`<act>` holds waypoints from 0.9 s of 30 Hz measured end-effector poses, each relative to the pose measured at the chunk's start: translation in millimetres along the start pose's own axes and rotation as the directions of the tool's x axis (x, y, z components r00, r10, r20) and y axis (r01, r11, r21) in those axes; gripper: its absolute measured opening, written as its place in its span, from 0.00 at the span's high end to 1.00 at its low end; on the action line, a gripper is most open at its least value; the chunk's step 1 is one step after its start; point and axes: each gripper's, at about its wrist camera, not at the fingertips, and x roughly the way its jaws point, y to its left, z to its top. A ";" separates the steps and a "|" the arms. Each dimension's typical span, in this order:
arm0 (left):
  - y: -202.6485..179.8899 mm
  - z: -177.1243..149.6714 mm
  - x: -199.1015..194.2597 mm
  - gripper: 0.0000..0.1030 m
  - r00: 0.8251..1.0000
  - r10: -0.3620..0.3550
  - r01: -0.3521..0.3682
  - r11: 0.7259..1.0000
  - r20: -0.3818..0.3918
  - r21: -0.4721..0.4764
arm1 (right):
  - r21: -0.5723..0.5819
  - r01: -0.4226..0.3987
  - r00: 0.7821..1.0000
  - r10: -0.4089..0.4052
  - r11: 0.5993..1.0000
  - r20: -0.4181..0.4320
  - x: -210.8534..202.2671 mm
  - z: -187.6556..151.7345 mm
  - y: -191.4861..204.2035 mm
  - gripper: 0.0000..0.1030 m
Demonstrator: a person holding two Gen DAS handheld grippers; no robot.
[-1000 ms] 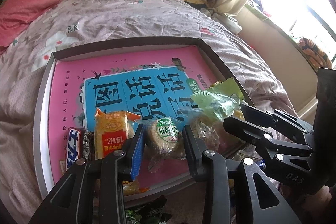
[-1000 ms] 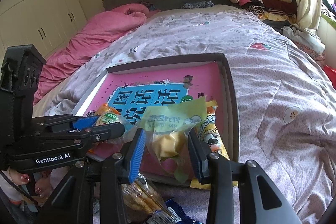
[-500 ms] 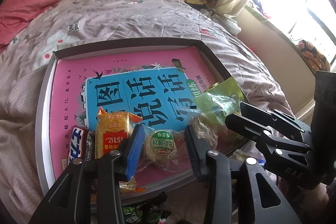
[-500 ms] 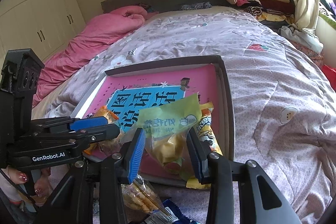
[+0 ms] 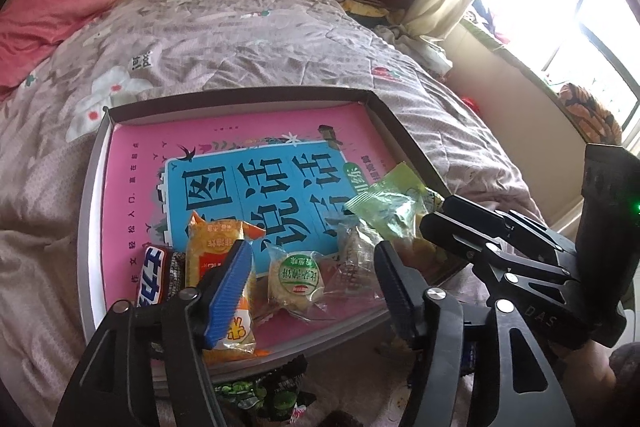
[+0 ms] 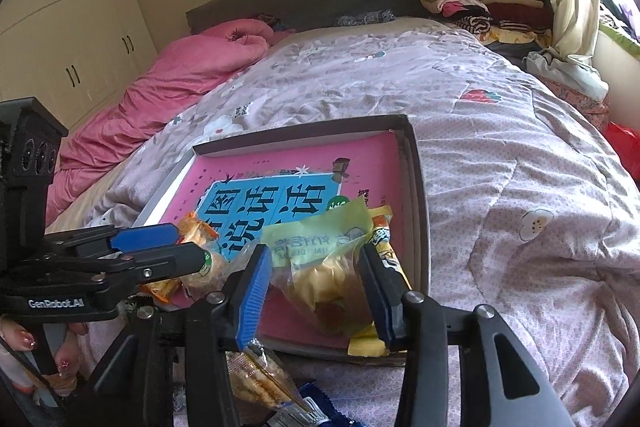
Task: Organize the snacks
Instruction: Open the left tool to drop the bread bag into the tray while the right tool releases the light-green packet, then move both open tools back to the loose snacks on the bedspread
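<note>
- My left tongs (image 5: 312,279) were spread wide above the round cake in clear wrap (image 5: 295,277), lying in the flat grey box (image 5: 86,227).
- My right tongs (image 6: 316,291) were pinching the green see-through snack bag (image 6: 320,251) over the box.
- I guessed dropping it came next.

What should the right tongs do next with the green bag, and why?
Probably lower a little and open. The right tongs seem to grip the green bag, which is tilted over the near right corner of the tray. The left tongs stand open, and the round cake lies free in the tray, so this bag seems next to set down.
</note>
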 end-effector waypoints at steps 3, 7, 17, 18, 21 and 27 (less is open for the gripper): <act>-0.3 1.3 -4.0 0.30 1.000 -0.002 0.002 1.000 0.007 0.002 | 0.004 -0.002 1.000 0.002 1.000 0.010 -2.8 0.8 -1.3 0.55; 0.0 2.1 -11.1 0.27 1.000 0.000 0.000 1.000 0.019 0.004 | 0.012 -0.009 1.000 0.009 1.000 0.026 -7.1 2.1 -3.8 0.52; 9.1 1.4 -32.9 0.24 0.999 0.001 0.000 0.999 0.042 -0.035 | 0.016 -0.049 0.997 0.048 0.999 0.068 -19.9 5.7 -2.5 0.44; 9.9 1.1 -35.6 0.24 0.999 0.007 -0.005 0.999 0.047 -0.039 | 0.014 -0.053 0.996 0.052 0.998 0.069 -20.8 5.9 -2.0 0.43; 13.6 0.5 -43.3 0.24 0.998 0.018 -0.014 0.998 0.056 -0.063 | 0.002 -0.065 0.995 0.064 0.998 0.077 -23.9 6.1 1.7 0.42; 14.5 -1.6 -54.3 0.23 0.997 0.040 -0.036 0.997 0.068 -0.072 | -0.053 -0.081 0.992 0.085 0.995 0.095 -33.2 4.3 13.7 0.38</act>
